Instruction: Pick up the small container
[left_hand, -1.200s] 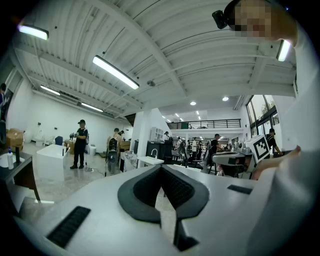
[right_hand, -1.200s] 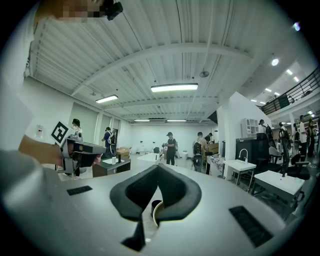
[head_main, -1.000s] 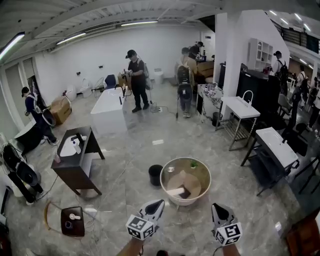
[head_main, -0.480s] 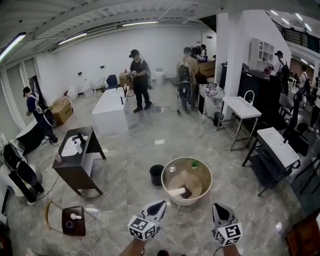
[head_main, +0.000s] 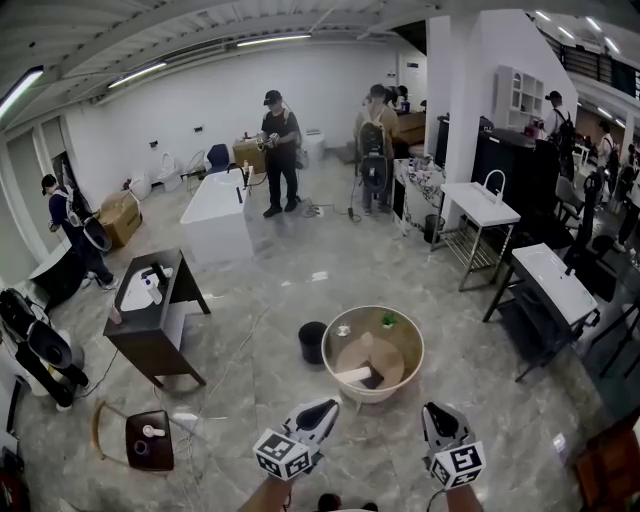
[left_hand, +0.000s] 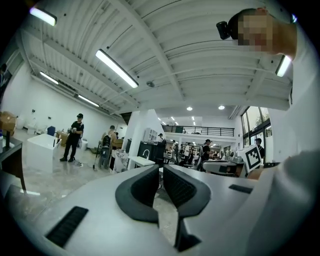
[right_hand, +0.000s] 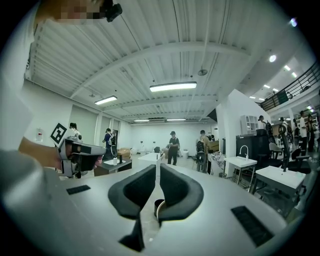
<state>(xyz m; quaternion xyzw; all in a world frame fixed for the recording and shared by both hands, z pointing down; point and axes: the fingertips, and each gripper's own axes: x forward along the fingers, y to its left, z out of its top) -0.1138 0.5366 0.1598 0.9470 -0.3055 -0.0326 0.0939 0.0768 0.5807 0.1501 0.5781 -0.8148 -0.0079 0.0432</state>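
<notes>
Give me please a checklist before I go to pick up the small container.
1. Claws open: not ok; left claw and right claw have jaws only a slit apart, just opening, nothing between.
2. Target known: cannot tell; black bucket or small items inside round basin.
3. Aim: not ok; both claws point level, basin sits on the floor.
4. Way free: ok; people stand far behind.

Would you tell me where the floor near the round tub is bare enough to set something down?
Bare floor lies between the black bucket and the dark cabinet, and right of the round tub. Inside the tub is crowded with cardboard.
</notes>
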